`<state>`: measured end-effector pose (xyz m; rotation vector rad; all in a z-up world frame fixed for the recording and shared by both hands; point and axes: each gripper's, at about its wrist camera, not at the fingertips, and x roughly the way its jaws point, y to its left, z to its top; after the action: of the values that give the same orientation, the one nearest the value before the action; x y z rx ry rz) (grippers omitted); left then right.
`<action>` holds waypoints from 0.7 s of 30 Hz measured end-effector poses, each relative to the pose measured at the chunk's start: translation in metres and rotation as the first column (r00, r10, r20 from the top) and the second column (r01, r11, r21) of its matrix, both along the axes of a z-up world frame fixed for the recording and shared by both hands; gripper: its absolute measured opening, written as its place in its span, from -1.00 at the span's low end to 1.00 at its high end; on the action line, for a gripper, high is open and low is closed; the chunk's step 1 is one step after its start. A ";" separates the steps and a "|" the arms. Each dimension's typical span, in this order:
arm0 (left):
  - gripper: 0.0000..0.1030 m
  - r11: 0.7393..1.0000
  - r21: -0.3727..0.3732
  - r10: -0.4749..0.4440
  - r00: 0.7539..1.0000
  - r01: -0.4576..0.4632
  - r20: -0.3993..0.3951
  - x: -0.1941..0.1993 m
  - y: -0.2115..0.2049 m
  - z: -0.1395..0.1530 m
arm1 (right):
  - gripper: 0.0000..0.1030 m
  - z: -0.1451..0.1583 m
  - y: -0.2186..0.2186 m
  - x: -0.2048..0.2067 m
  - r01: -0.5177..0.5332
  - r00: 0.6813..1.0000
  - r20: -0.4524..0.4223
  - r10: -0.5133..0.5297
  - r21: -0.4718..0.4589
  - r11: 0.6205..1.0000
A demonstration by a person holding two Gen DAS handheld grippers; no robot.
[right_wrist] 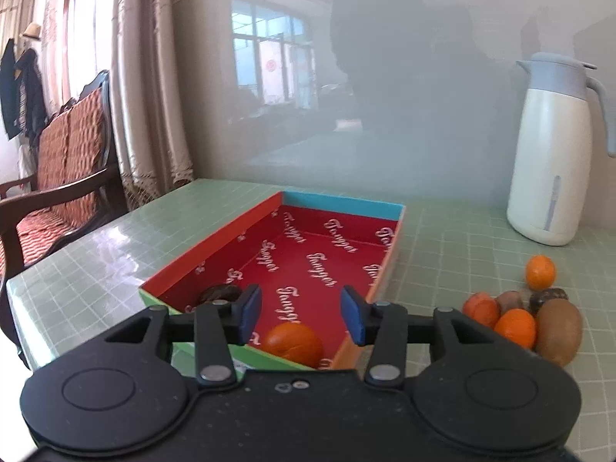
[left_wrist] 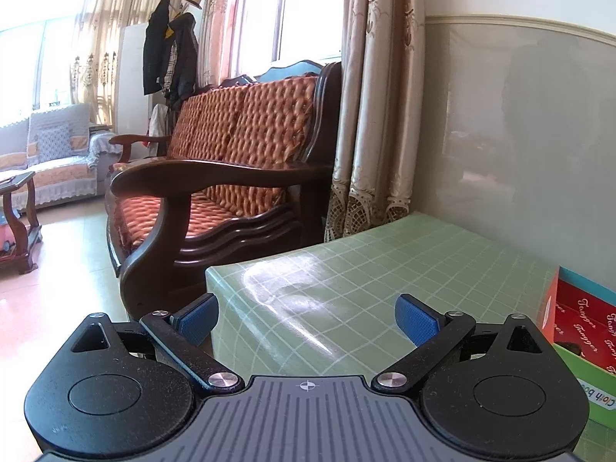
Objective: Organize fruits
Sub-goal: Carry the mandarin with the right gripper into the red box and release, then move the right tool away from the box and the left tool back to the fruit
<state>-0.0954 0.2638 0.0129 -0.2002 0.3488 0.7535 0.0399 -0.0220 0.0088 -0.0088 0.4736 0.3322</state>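
- My right gripper (right_wrist: 302, 313) hangs over the near end of the red-lined box (right_wrist: 215, 248), jaws parted, pads clear of the orange (right_wrist: 293, 342) that sits on the box floor just below and between them; nothing is held.
- My left gripper (left_wrist: 307, 321) waits with jaws spread wide and empty over the green checked table (left_wrist: 385, 269), the box corner just at its right.
- A dark fruit (right_wrist: 219, 293) lies in the near left corner of the box, partly hidden behind my left finger.
- Outside, right of the box: two oranges (right_wrist: 514, 327) and a kiwi (right_wrist: 558, 329) huddled together with two small brown fruits I cannot name; another orange (right_wrist: 540, 272) sits apart behind them, toward the white jug (right_wrist: 550, 154).
- Risk, as I judge it: the boxed orange is round and could roll if a fingertip clips it or the low wall on my way out; the light box could skid too.
- Risk at the pile: taking one fruit may nudge its touching neighbours across the slick cloth.
- The box runs lengthwise away from me toward the wall, veering slightly right; the kiwi's long axis tilts up and to the left.
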 end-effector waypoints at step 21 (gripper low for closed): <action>0.94 0.991 0.036 -0.126 0.992 0.127 -0.028 0.021 -0.054 0.004 | 0.99 0.020 -0.099 -0.024 0.433 0.892 0.143 -0.428 -0.003 0.901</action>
<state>-0.0747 0.2102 0.0168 -0.1313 0.3675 0.6373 0.0162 -0.1211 0.0288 0.0391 0.3306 -0.1151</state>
